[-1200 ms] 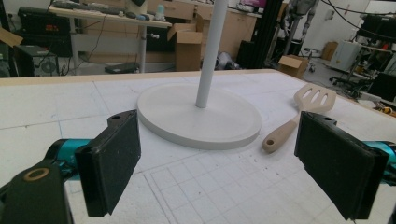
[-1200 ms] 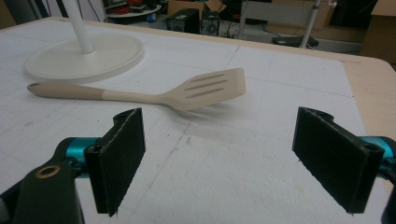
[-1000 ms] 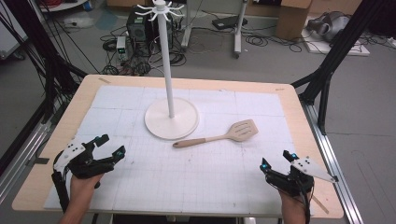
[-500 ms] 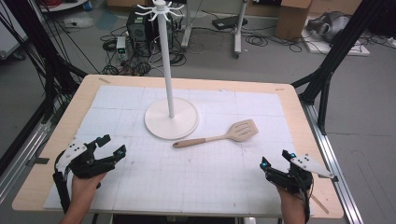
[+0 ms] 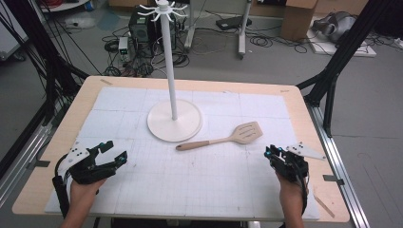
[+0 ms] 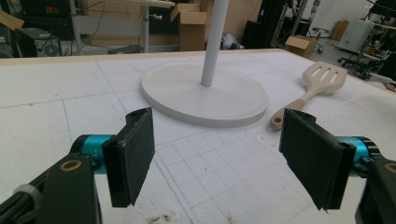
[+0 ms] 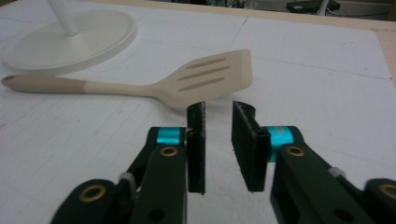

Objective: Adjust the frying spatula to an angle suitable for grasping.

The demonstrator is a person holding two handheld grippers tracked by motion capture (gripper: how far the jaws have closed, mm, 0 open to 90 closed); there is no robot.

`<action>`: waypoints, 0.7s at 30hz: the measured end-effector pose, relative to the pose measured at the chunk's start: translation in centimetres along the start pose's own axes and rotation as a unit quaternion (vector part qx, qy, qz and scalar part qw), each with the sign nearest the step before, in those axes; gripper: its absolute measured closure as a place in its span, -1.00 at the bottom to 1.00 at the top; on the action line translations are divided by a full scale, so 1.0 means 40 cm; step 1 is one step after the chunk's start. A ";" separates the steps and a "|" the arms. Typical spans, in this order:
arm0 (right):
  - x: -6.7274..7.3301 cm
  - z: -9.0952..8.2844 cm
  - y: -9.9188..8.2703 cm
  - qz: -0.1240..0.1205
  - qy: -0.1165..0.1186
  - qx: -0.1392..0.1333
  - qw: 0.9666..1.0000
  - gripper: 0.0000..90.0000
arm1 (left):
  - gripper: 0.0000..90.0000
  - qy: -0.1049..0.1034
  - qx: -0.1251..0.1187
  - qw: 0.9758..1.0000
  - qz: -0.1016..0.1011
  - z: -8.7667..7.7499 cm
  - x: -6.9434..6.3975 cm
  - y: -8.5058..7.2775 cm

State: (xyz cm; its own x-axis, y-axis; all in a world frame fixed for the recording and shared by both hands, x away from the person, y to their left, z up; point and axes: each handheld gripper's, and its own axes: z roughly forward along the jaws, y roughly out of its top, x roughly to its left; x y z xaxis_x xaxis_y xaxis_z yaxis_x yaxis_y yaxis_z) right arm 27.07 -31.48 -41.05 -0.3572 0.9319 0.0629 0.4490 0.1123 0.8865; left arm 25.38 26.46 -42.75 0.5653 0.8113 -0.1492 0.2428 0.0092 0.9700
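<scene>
Your left tool (image 5: 115,153) sits low over the left front part of the desk (image 5: 62,128). In the left gripper view its two black pads (image 6: 133,154) stand far apart, and nothing is between them. The jaws have just been closing a little, but the tool is open.

Next comes the white hanger stand (image 5: 173,118). Its round flat base lies on the white gridded mat (image 5: 199,180), and a thin pole goes straight up from the middle to small hooks at the top. Nothing hangs on the hooks.

Just to the right of the base lies the slotted spatula (image 5: 223,139). It is flat on the mat. Its brown handle end is close by the base rim, and its pale slotted blade points to the right and away from you.

Your right tool (image 5: 272,152) is at the right front of the mat, near the blade but not touching it. In the right gripper view its pads (image 7: 196,144) have a narrow gap with nothing in it. The jaws have just been closing fast. The spatula blade (image 7: 210,77) lies just beyond the tips.
</scene>
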 end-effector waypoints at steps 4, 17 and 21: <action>-0.018 0.031 0.028 0.000 -0.006 0.000 1.000 0.98 | -0.39 -0.001 0.000 1.000 0.001 0.000 0.002 0.000; -0.066 0.179 0.098 -0.039 -0.068 0.062 0.995 0.90 | -0.31 -0.002 0.006 1.000 0.002 -0.001 0.004 -0.002; -0.090 0.207 0.095 -0.006 -0.069 0.059 0.996 0.93 | -0.28 0.002 0.008 1.000 0.003 -0.001 0.007 -0.003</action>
State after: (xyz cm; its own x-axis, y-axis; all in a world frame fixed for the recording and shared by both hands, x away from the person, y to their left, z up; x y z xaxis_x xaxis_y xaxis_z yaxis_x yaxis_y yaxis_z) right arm 36.84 -31.53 -41.72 -0.2506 0.9679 -0.0178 0.5412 0.1553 0.8264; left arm 25.47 26.72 -42.91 0.5644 0.8131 -0.1425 0.2524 -0.0056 0.9676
